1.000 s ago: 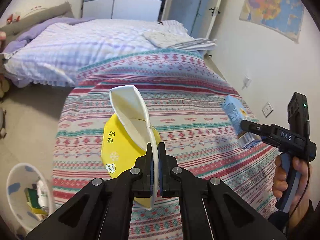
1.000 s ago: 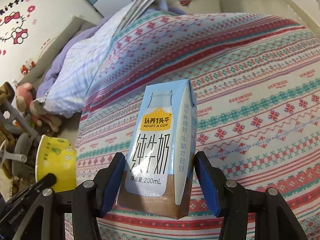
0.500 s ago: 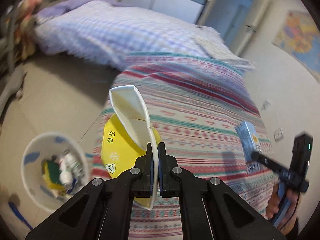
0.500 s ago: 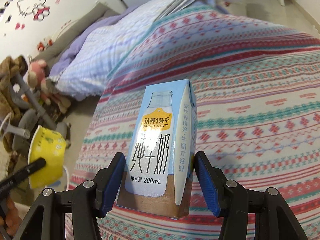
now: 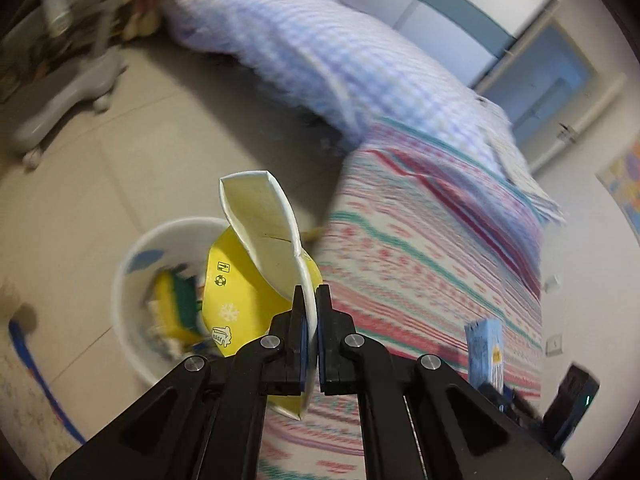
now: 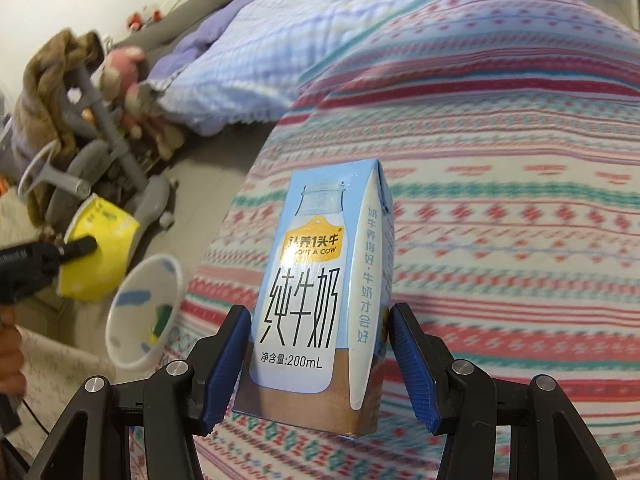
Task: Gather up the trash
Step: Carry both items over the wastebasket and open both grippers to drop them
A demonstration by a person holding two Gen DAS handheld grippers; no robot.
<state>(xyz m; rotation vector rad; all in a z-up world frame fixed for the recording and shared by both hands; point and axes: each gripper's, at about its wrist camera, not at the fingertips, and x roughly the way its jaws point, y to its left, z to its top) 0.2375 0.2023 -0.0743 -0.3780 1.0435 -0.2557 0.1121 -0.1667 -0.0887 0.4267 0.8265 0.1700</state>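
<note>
Bedroom: bed point(image 5: 420, 240) with patterned striped cover, lilac checked quilt point(image 5: 320, 52) at 12 o'clock. White waste bin point(image 5: 132, 304) on the floor at 9 o'clock, sponge and scraps inside. Left gripper point(image 5: 309, 312): jaws pinched tight on the rim of a crushed yellow paper cup point(image 5: 240, 300), hanging above the bin. Right gripper point(image 6: 318, 344): jaws spread wide, clamping a blue milk carton point(image 6: 316, 280) upright over the bed.

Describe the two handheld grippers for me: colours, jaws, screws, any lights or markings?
Both are matte black linkages with silver round screw heads. The right gripper has ribbed blue pads on its jaws; the left gripper shows thin blue pad edges. Seen from the left wrist view, the right unit carries a small green light. No sleeve is visible.
</note>
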